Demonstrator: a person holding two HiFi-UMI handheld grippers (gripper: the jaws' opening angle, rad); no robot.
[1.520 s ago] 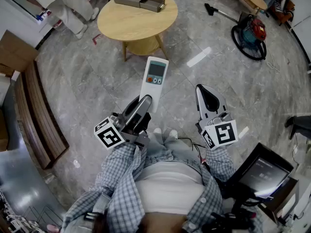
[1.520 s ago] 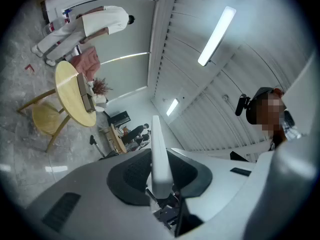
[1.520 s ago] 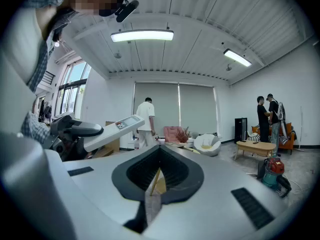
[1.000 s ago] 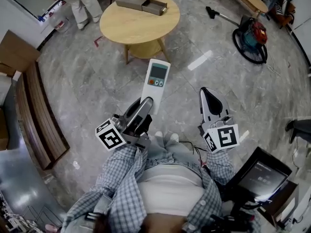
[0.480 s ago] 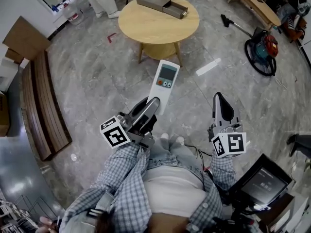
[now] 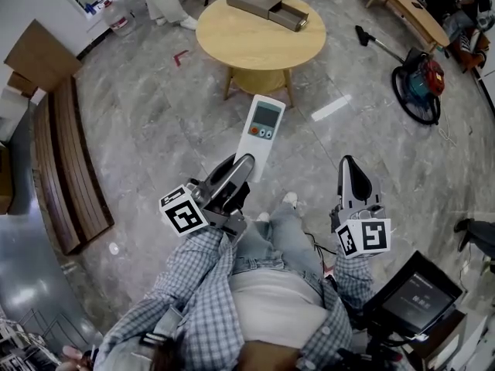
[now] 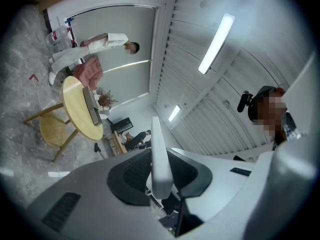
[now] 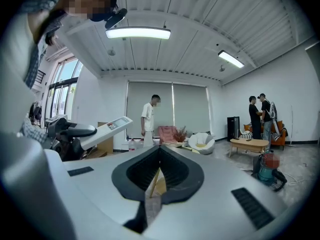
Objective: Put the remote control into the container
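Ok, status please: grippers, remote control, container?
Left gripper shut on remote control. Right gripper shut, empty. Container on round table ahead; no obstacle seen.

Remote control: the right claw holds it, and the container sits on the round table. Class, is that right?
No: the left claw holds the remote control, as the head view shows. The container sits on the round table.

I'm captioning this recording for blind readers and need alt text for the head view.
Seen from above, the left gripper clamps a white remote control with a grey screen, its far end toward a round wooden table bearing a long grey box container. The right gripper is shut and empty above the grey stone-patterned floor.
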